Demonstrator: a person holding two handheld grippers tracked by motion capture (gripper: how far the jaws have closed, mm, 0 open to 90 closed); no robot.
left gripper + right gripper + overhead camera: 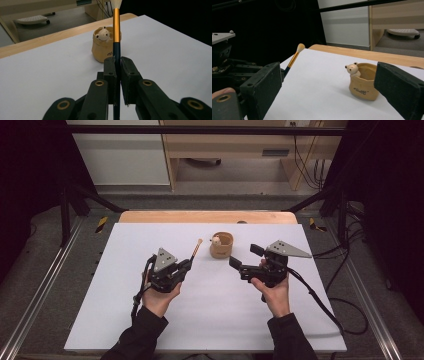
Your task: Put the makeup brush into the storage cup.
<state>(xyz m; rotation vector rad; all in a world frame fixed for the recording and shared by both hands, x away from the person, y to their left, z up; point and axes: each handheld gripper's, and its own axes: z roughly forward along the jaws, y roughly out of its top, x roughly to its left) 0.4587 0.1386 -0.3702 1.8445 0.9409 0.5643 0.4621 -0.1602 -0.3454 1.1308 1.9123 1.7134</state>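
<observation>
My left gripper (189,264) (119,65) is shut on a small brush (195,251) (116,32) with a dark handle, a gold ferrule and a pale tip. The brush points up and away toward a tan cup (221,245) (103,47) with a little white bear figure (103,34) at its rim. My right gripper (245,256) (328,85) stands open just right of the cup, nothing between its jaws. In the right gripper view the cup (363,85) sits between the two jaws farther off, and the brush (293,58) rises at the left.
A white board (210,320) covers the table, with a wooden edge (207,217) at the back. Cables (325,305) trail off the right side. Metal frame rails (45,285) run along both sides, and a wooden cabinet (235,150) stands beyond.
</observation>
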